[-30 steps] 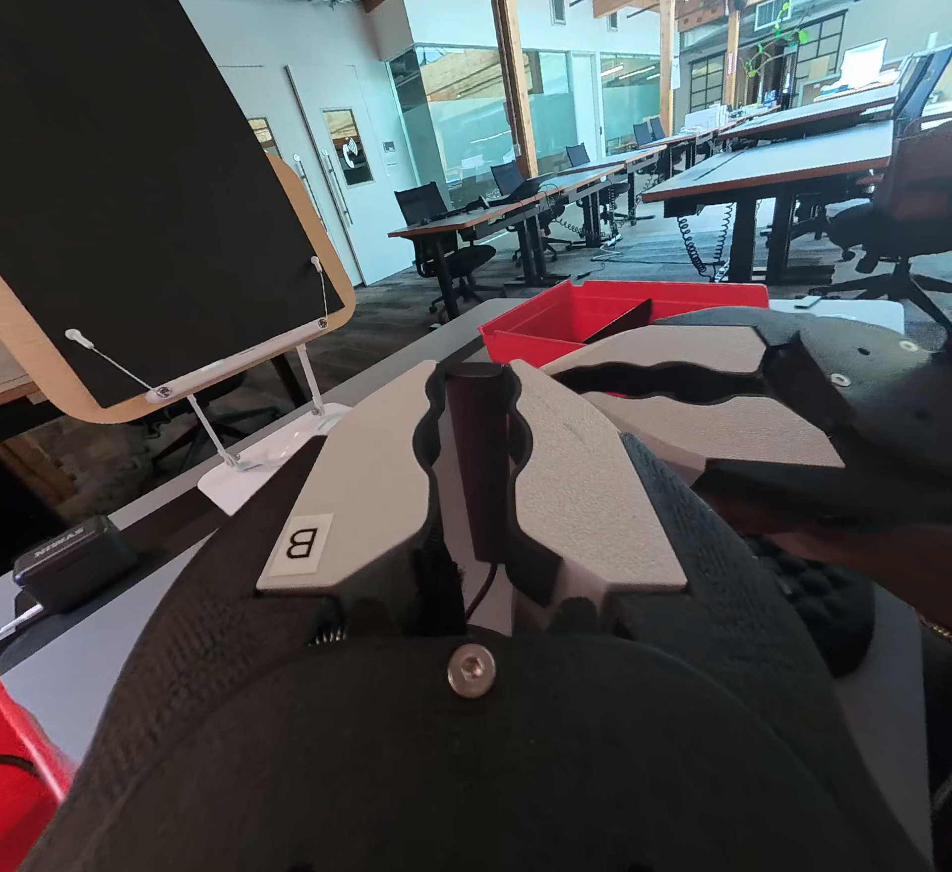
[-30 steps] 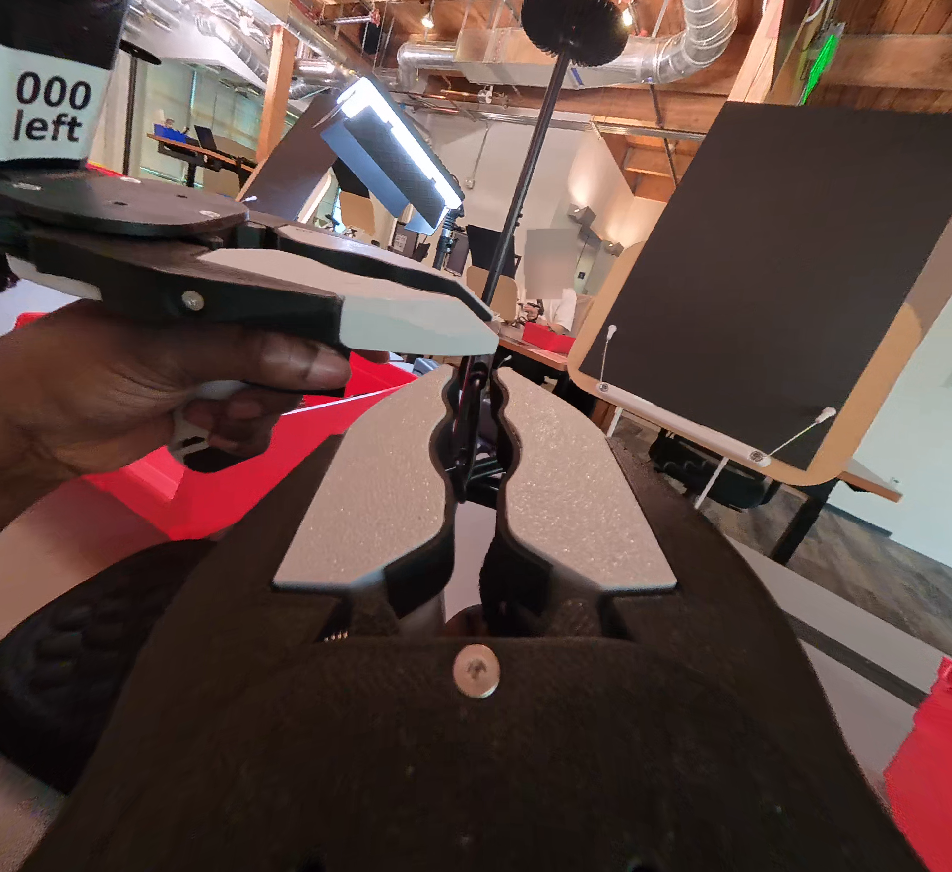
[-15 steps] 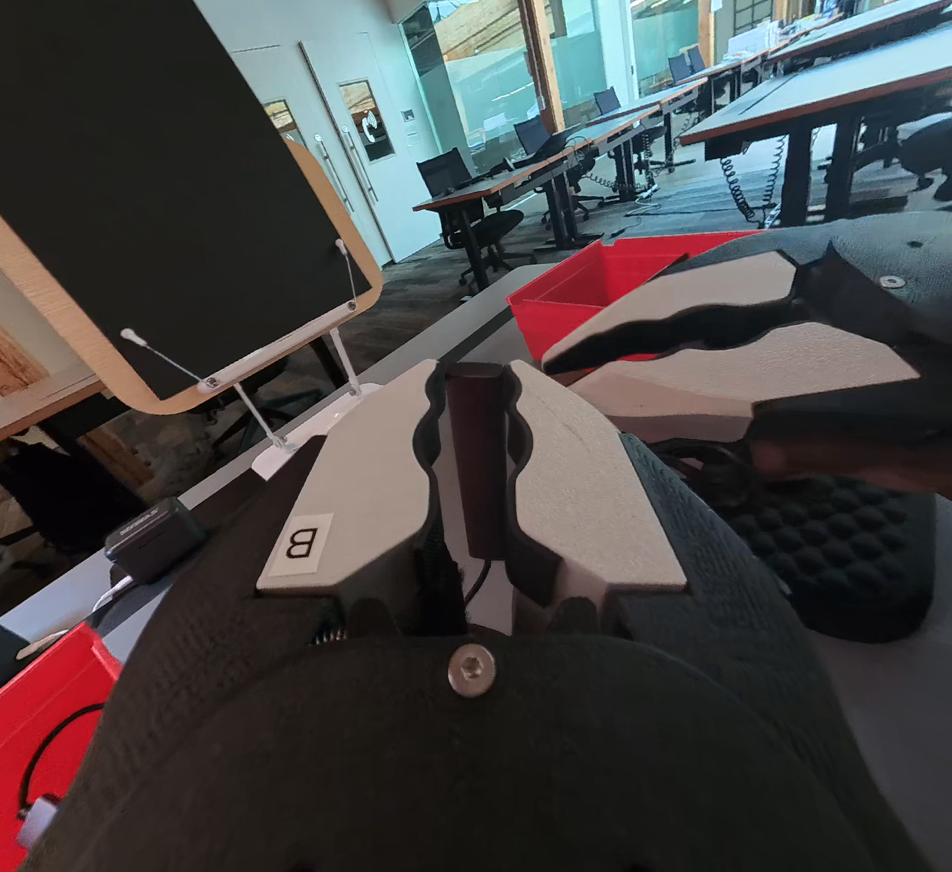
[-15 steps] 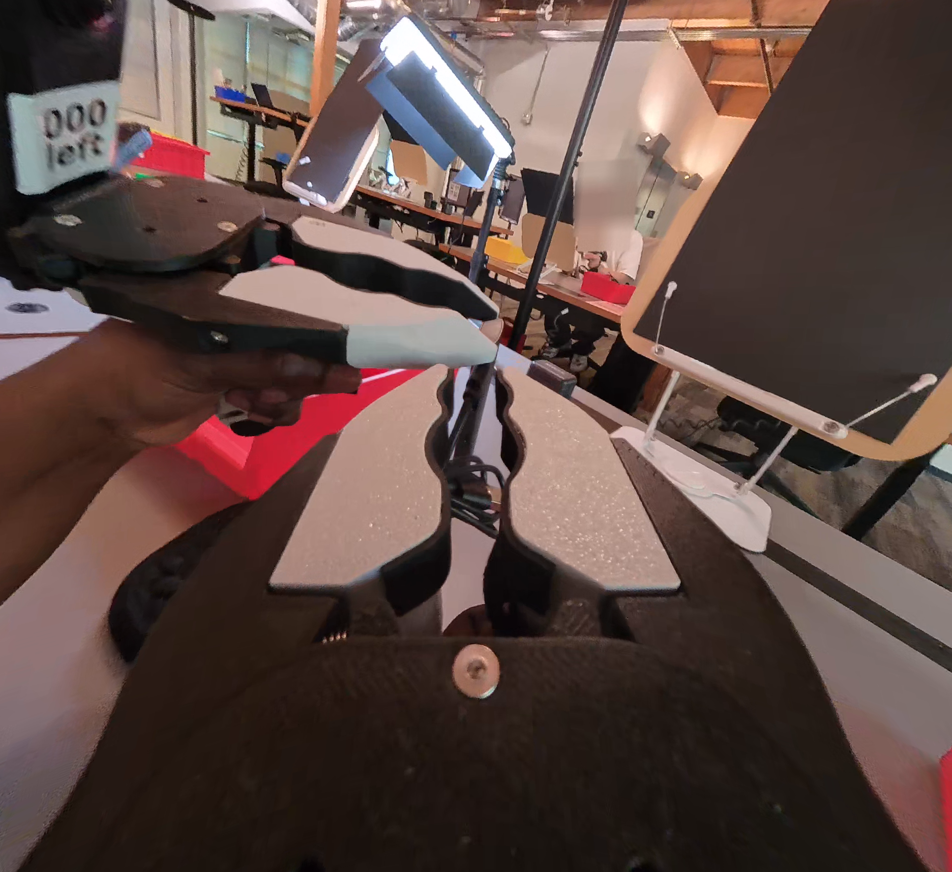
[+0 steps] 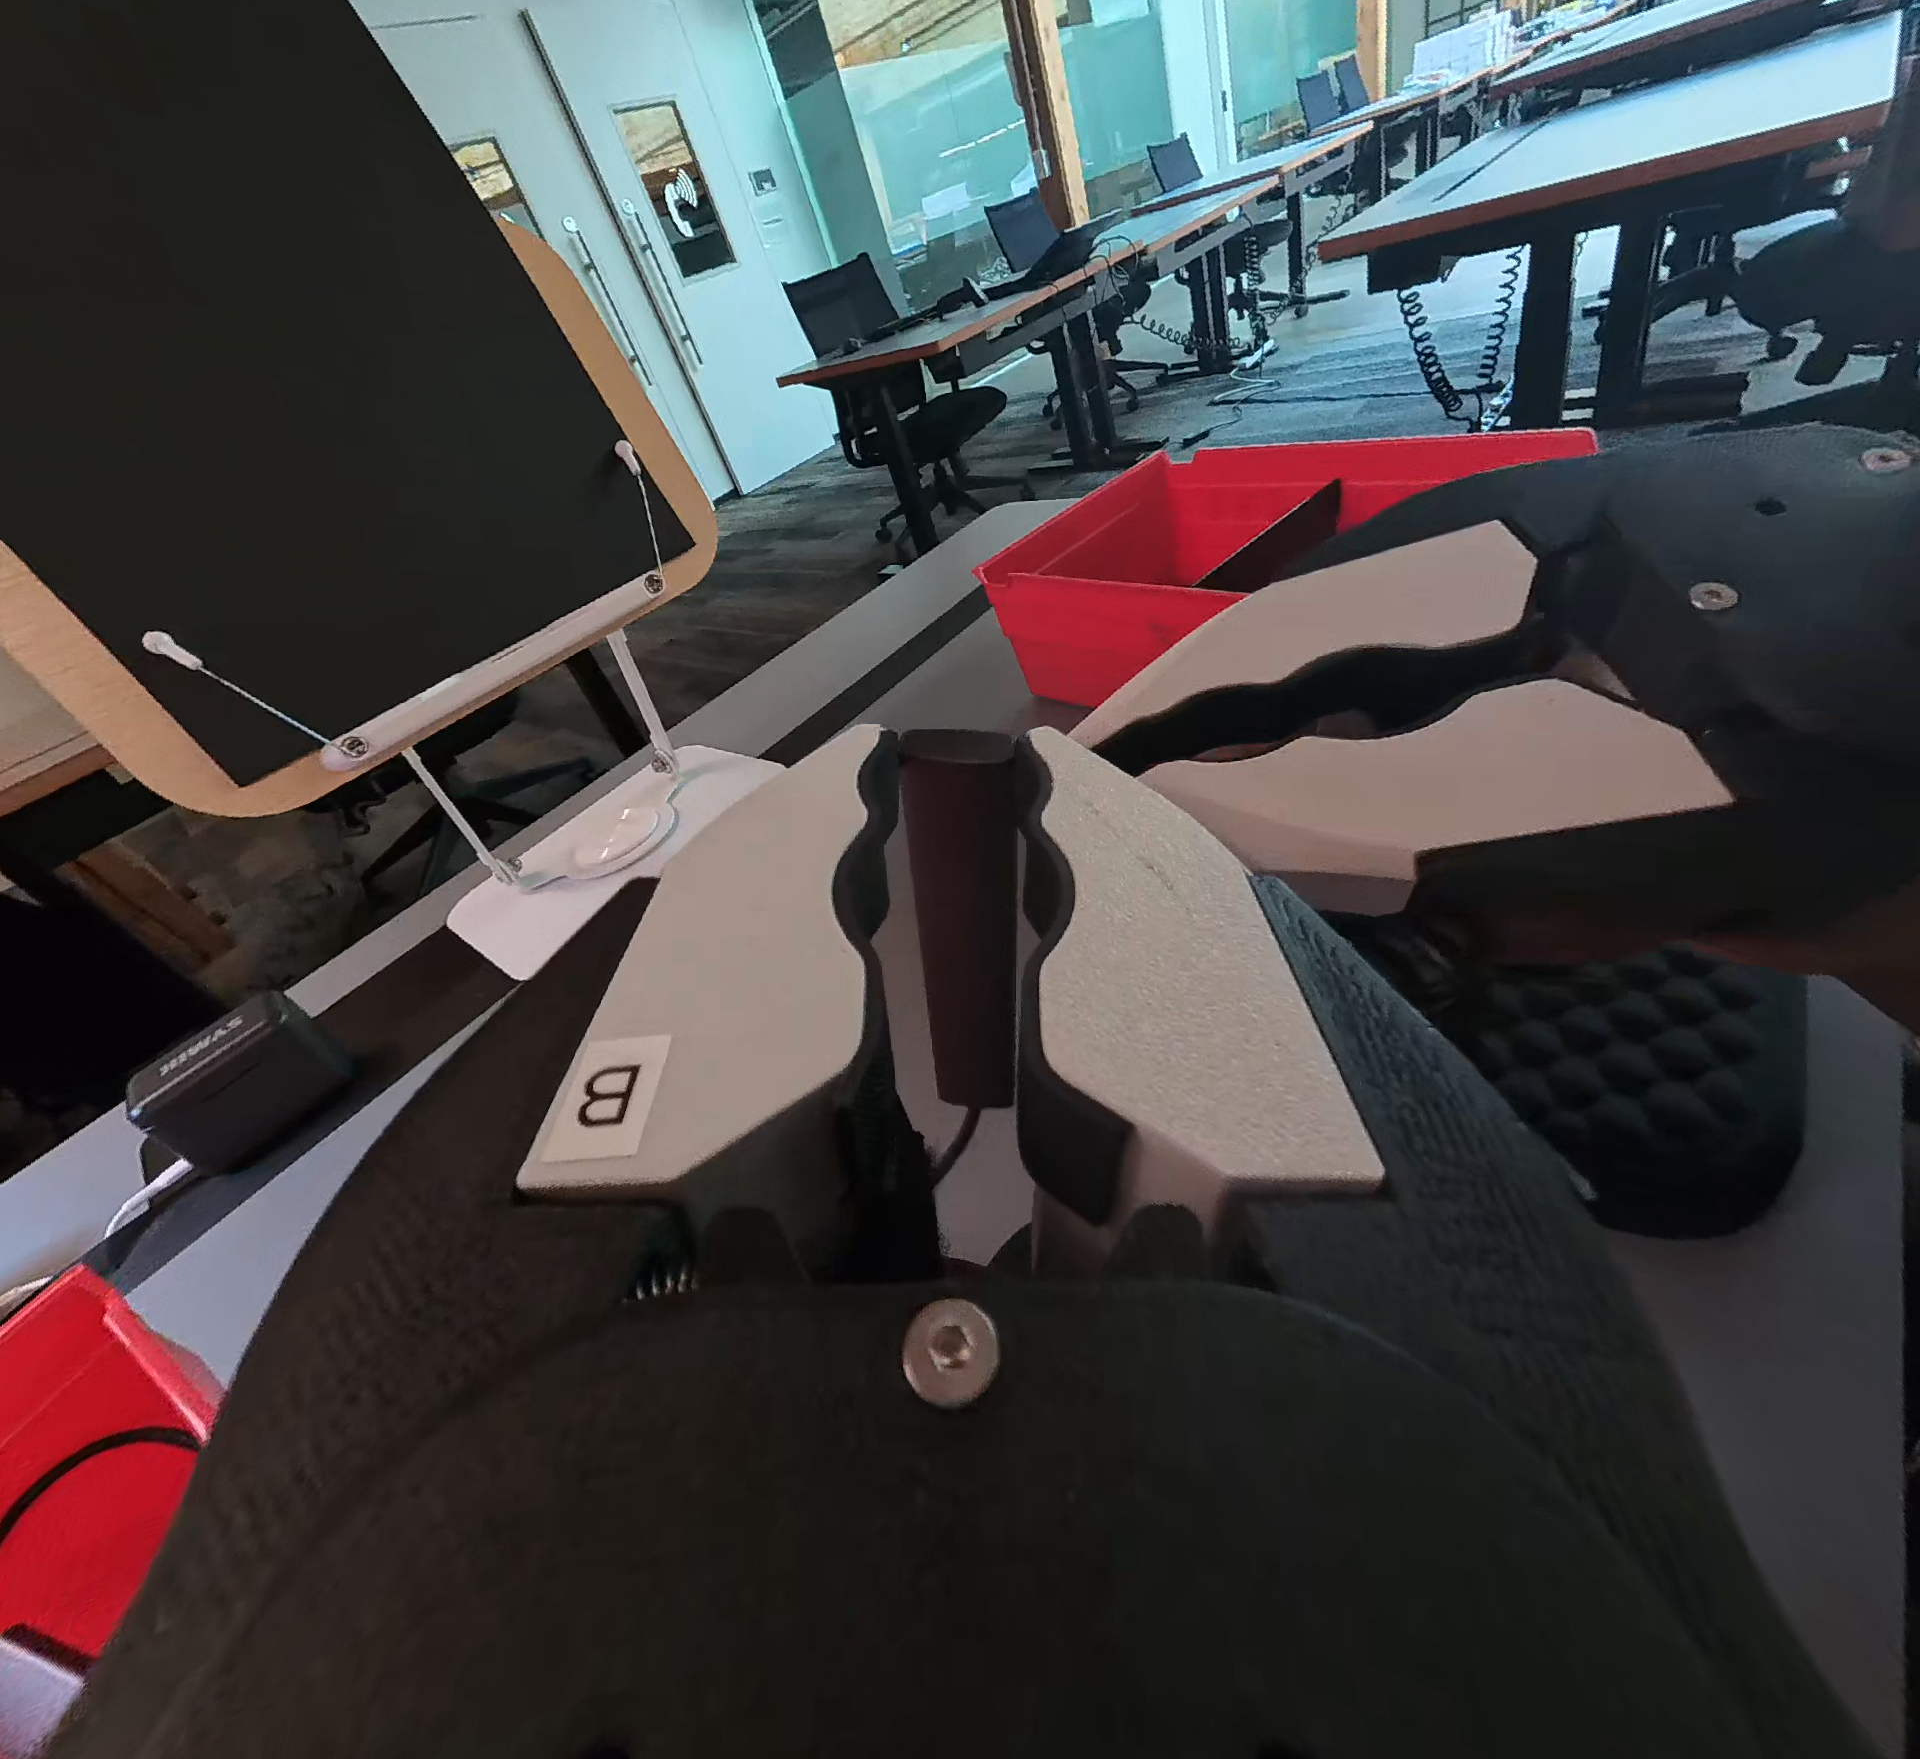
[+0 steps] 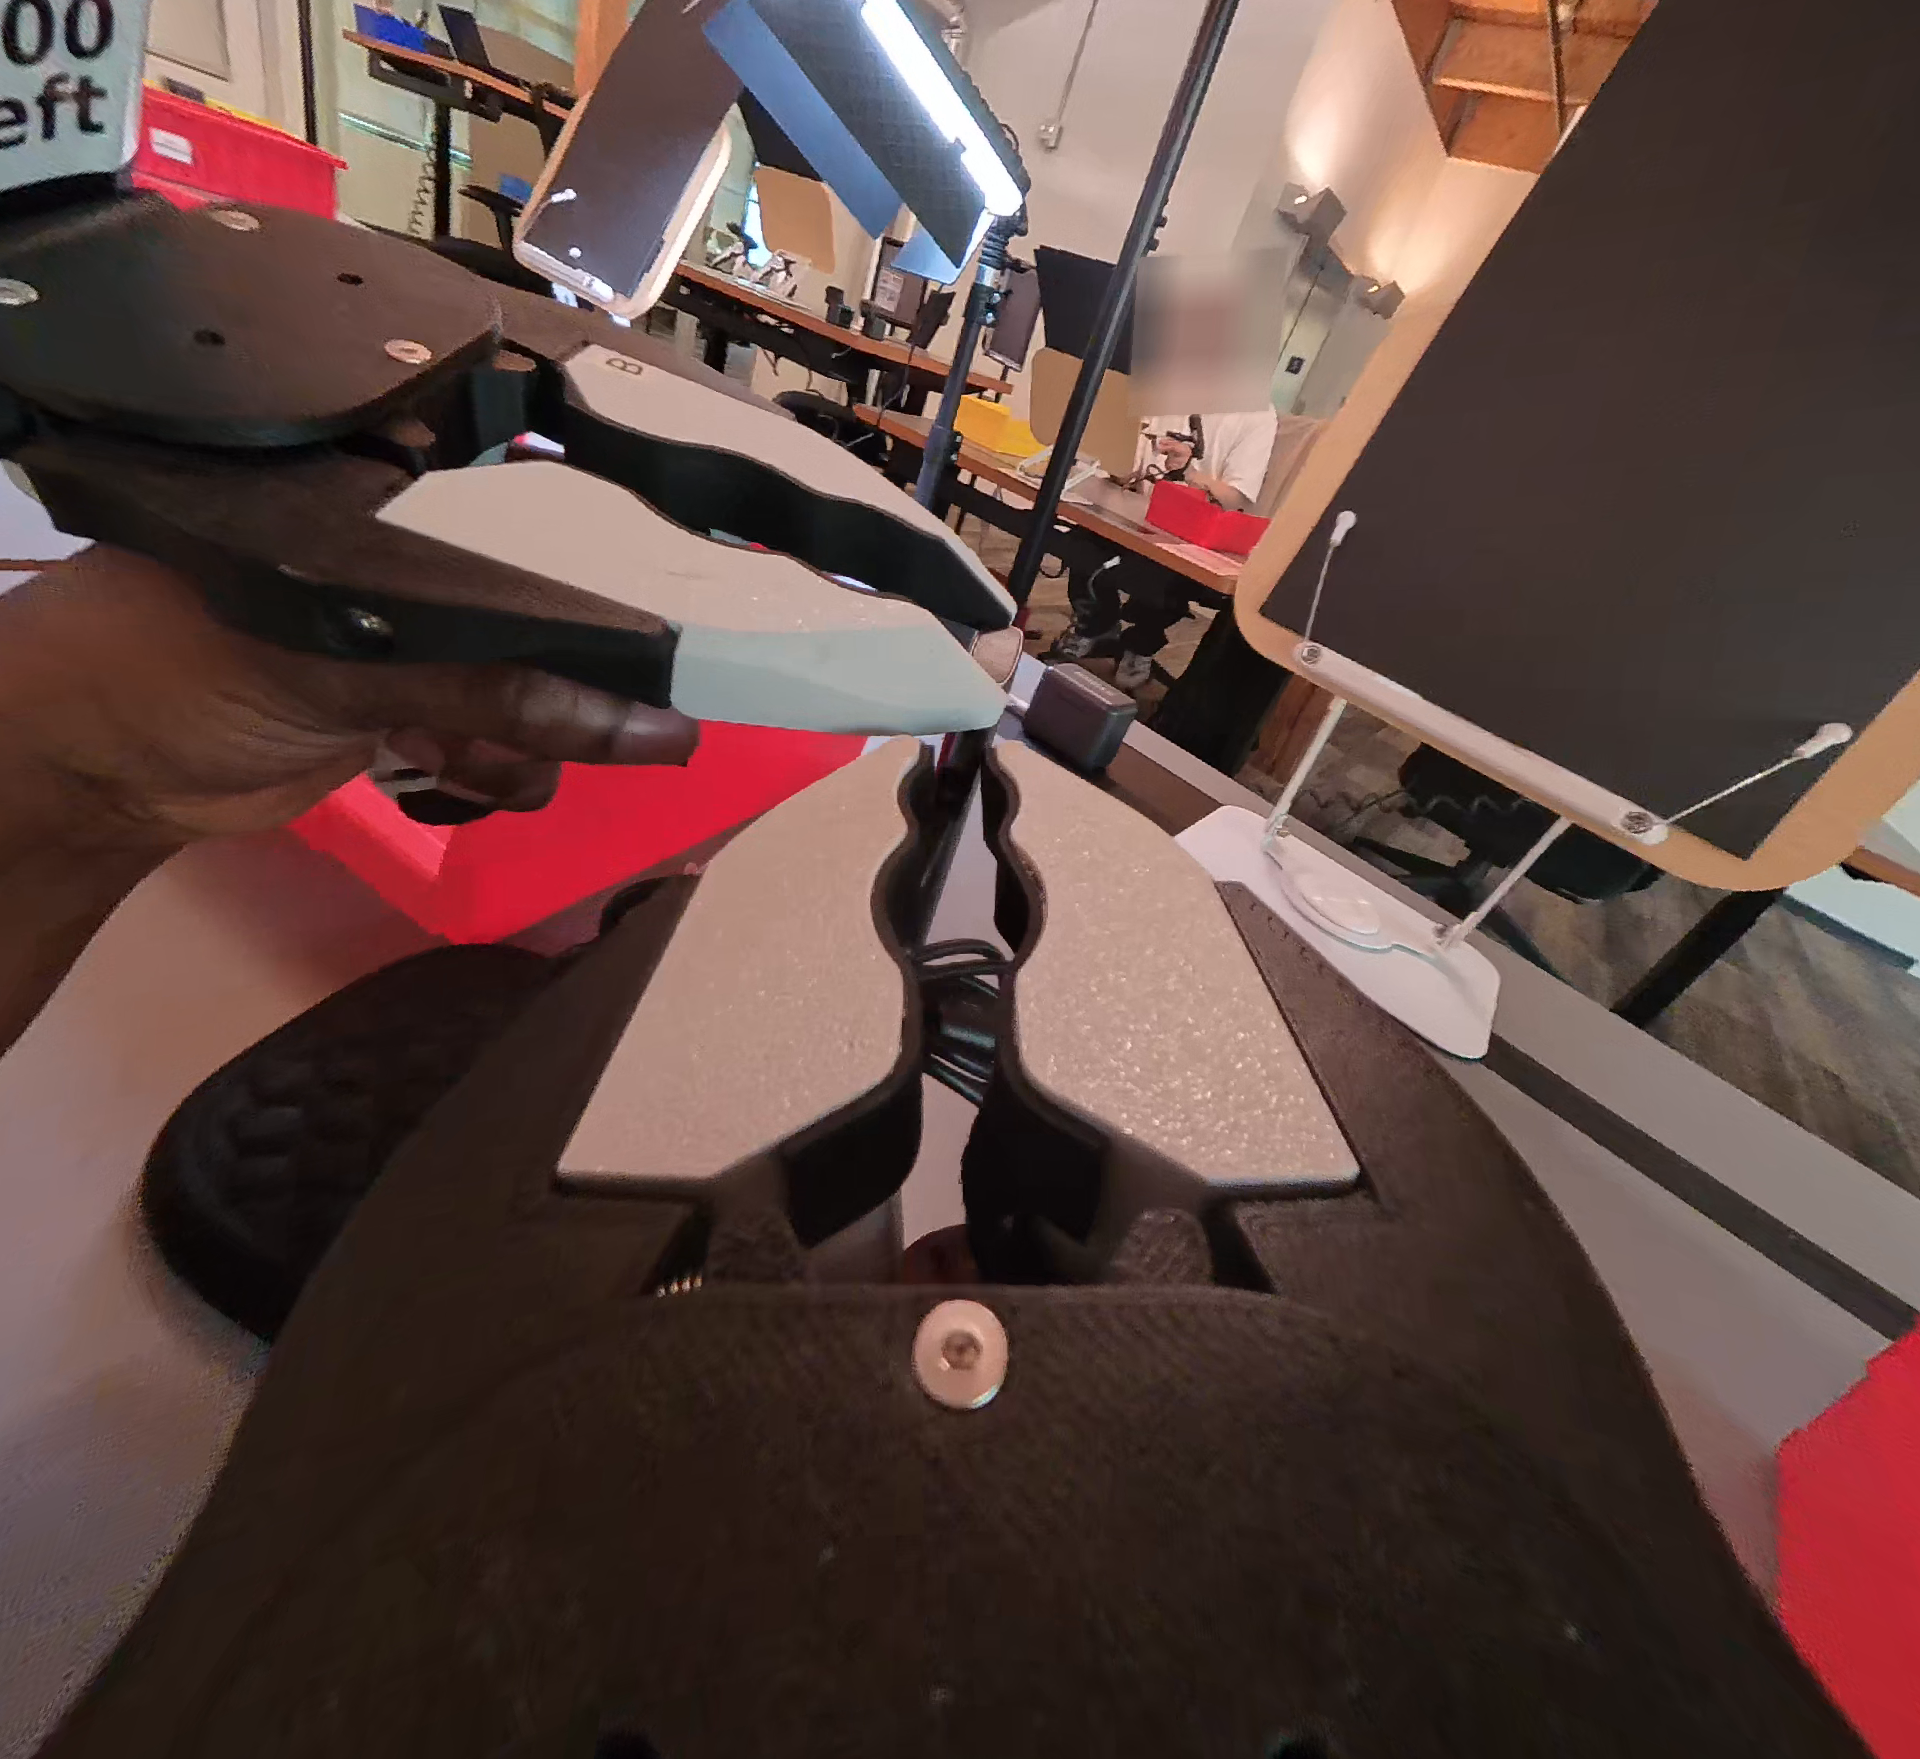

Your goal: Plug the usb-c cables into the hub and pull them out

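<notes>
My left gripper [image 5: 956, 759] is shut on the hub [image 5: 958, 888], a slim dark bar that lies lengthwise between its fingers, with a thin lead running out of its back end. My right gripper [image 6: 948, 759] is shut on a thin black usb-c cable [image 6: 940, 852], whose slack is bunched between the fingers further back. The two grippers meet tip to tip at a right angle. The right gripper also shows in the left wrist view [image 5: 1117, 753], and the left one in the right wrist view [image 6: 982, 670]. The left fingertip hides where the plug meets the hub.
A grey table [image 5: 1766, 1346] carries a red bin [image 5: 1122, 566], a black honeycomb pad [image 5: 1631, 1075], a small black box [image 5: 234, 1075] and another red bin [image 5: 73, 1460]. A black board [image 6: 1662, 359] on a white stand [image 6: 1361, 930] is close by. A hand [image 6: 208, 733] holds the left gripper. My left and right fingertips are right by each other.
Both views have tilted down toward the table, so more tabletop shows. The two grippers stay tip to tip and both stay shut on what they hold.
</notes>
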Action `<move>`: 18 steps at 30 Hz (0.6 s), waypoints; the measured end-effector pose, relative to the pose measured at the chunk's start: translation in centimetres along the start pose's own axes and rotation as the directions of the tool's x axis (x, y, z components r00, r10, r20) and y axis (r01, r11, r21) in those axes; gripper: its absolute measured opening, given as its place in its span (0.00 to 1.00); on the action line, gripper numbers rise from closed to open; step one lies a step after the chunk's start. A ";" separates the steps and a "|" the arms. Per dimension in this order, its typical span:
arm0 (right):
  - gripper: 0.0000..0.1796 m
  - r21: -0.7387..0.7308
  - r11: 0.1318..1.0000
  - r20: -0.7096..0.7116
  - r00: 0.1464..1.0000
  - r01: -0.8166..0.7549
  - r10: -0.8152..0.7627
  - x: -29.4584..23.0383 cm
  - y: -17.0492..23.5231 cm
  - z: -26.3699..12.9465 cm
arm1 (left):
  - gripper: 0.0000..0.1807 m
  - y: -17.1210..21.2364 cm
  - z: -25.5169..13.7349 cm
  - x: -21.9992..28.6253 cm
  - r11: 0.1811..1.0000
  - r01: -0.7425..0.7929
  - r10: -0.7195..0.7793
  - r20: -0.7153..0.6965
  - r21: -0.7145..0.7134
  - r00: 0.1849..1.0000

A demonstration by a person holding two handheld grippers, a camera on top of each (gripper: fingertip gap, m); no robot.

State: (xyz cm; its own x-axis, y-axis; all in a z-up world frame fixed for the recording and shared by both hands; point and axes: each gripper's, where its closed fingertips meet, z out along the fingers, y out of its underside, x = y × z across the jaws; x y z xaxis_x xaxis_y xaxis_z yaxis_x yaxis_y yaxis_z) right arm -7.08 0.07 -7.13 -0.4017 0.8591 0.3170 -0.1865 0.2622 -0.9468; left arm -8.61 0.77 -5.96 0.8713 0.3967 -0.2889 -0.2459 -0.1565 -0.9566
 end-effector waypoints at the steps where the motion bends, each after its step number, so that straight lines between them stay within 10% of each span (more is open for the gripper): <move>1: 0.04 -0.003 1.000 -0.014 1.000 0.013 -0.013 0.1 0.1 0.1 | 0.12 0.1 0.0 -0.1 1.000 0.000 0.000 0.006 -0.007 1.000; 16: 0.03 0.152 0.970 -0.220 0.964 0.188 -0.152 1.4 -1.1 -0.5 | 0.03 -1.9 0.9 0.0 0.985 -0.175 0.170 0.248 -0.003 0.954; 18: 0.02 0.244 0.944 -0.156 0.970 0.220 -0.186 -1.1 -2.1 -1.7 | 0.00 -1.0 -2.4 -6.9 0.932 -0.300 0.360 0.593 -0.201 0.721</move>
State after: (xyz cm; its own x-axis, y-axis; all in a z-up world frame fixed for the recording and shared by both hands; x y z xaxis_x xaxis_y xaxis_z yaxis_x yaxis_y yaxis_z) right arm -4.73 -0.71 -5.62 -0.2150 0.8534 0.4749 -0.4835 0.3295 -0.8110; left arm -13.37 -3.96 -2.96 0.2876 0.7658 -0.5752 -0.4051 -0.4470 -0.7976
